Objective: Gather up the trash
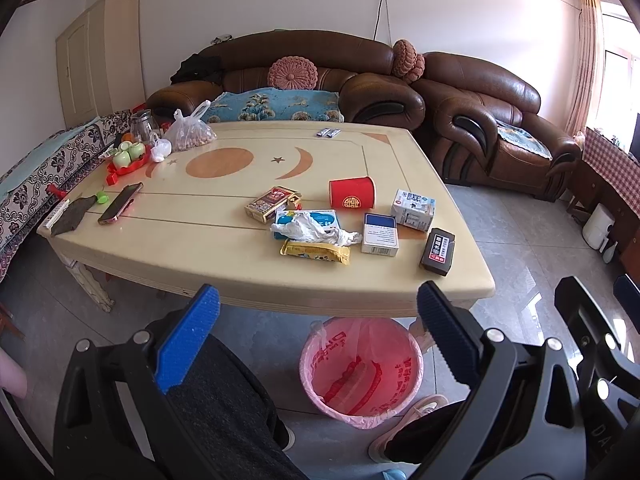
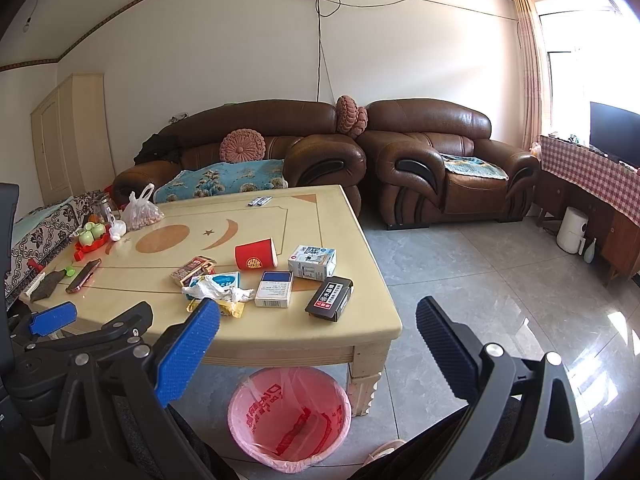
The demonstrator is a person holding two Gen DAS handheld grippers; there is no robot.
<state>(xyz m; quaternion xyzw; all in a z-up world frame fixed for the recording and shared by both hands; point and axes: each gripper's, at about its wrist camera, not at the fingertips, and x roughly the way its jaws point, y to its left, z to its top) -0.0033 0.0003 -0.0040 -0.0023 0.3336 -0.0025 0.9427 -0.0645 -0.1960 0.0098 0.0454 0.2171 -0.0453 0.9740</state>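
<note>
A heap of trash lies on the near right part of the cream table [image 1: 168, 240] [image 2: 360, 320]: a tipped red paper cup [image 1: 352, 198] [image 2: 256, 257], a milk carton [image 1: 413, 209] [image 2: 312, 262], a blue-and-white box [image 1: 380, 235] [image 2: 274, 289], a black box [image 1: 437, 251] [image 2: 330, 298], crumpled white plastic [image 1: 316, 232] [image 2: 216, 290] and a yellow wrapper [image 1: 316, 253] [image 2: 234, 311]. A pink-lined bin [image 1: 310, 364] [image 2: 240, 404] stands on the floor under the table's near edge. My left gripper [image 1: 320, 336] and right gripper [image 2: 318, 344] hover open in front of the table, holding nothing.
A phone [image 1: 120, 203] [image 2: 83, 276], a dark cloth [image 1: 72, 216], a red tray with green cups [image 1: 128, 156] and a plastic bag of nuts [image 1: 188, 132] occupy the table's left side. Brown sofas [image 1: 500, 128] stand behind. A person's legs and shoes [image 1: 420, 412] are beside the bin.
</note>
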